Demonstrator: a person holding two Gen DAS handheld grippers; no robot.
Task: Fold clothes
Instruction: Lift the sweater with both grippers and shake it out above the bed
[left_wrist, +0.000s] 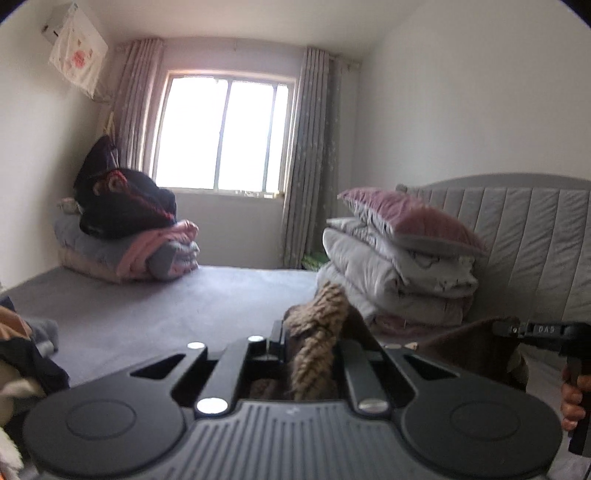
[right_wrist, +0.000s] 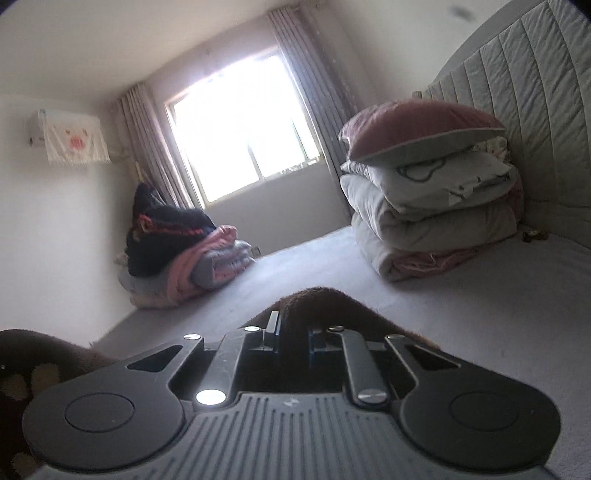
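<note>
I hold one brown garment between both grippers above the grey bed (left_wrist: 192, 306). My left gripper (left_wrist: 310, 341) is shut on its edge, where a tan ribbed knit band (left_wrist: 321, 317) stands up between the fingers. My right gripper (right_wrist: 293, 330) is shut on a fuzzy dark brown fold of the garment (right_wrist: 317, 302). In the left wrist view the right gripper (left_wrist: 506, 328) shows at the far right, with brown cloth (left_wrist: 465, 343) stretched from it. More of the garment, with pale spots, hangs at the lower left of the right wrist view (right_wrist: 26, 369).
A stack of folded grey quilts with a pink pillow (left_wrist: 402, 254) stands against the padded headboard (left_wrist: 524, 236). A second pile of pink, grey and dark bedding (left_wrist: 125, 229) sits at the bed's far left corner. Loose clothes (left_wrist: 22, 350) lie at the left edge.
</note>
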